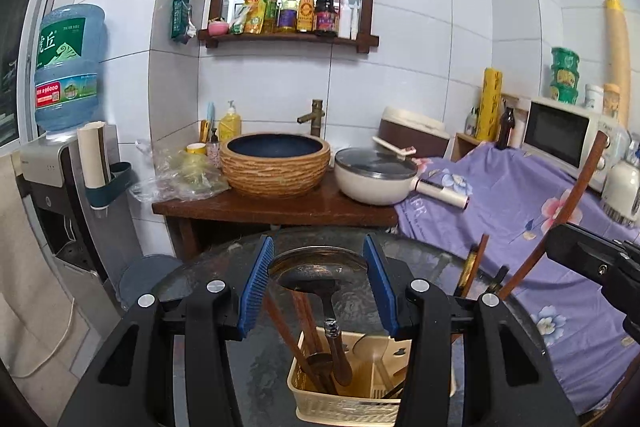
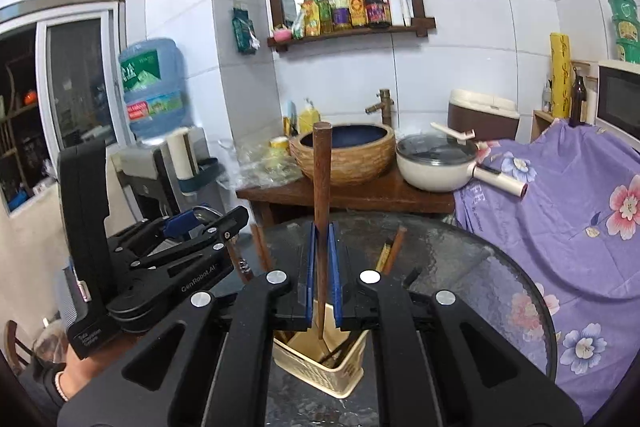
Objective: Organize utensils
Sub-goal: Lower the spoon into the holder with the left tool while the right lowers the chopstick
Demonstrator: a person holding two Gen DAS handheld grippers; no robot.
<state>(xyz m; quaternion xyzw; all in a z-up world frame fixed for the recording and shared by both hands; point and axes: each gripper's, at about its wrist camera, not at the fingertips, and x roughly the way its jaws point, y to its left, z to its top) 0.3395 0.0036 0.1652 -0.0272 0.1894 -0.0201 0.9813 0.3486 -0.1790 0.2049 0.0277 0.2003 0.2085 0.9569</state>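
Note:
A cream utensil basket (image 1: pixel 320 403) stands on the dark round glass table (image 1: pixel 516 319), holding a dark ladle (image 1: pixel 308 277), wooden sticks and a cream spoon. My left gripper (image 1: pixel 318 263) is open and empty, hovering above the basket with the ladle bowl between its blue pads. My right gripper (image 2: pixel 322 251) is shut on a long brown wooden utensil (image 2: pixel 321 171), held upright with its lower end reaching into the basket (image 2: pixel 320 371). That utensil also shows in the left wrist view (image 1: pixel 560 223) at the right. The left gripper shows in the right wrist view (image 2: pixel 200 223) at the left.
A wooden stand (image 1: pixel 276 207) behind the table holds a woven basin (image 1: pixel 276 163) and a lidded cream pot (image 1: pixel 376 175). A purple floral cloth (image 1: pixel 520 195) covers the counter at right, with a microwave (image 1: pixel 564 135). A water dispenser (image 1: pixel 64 147) stands at left.

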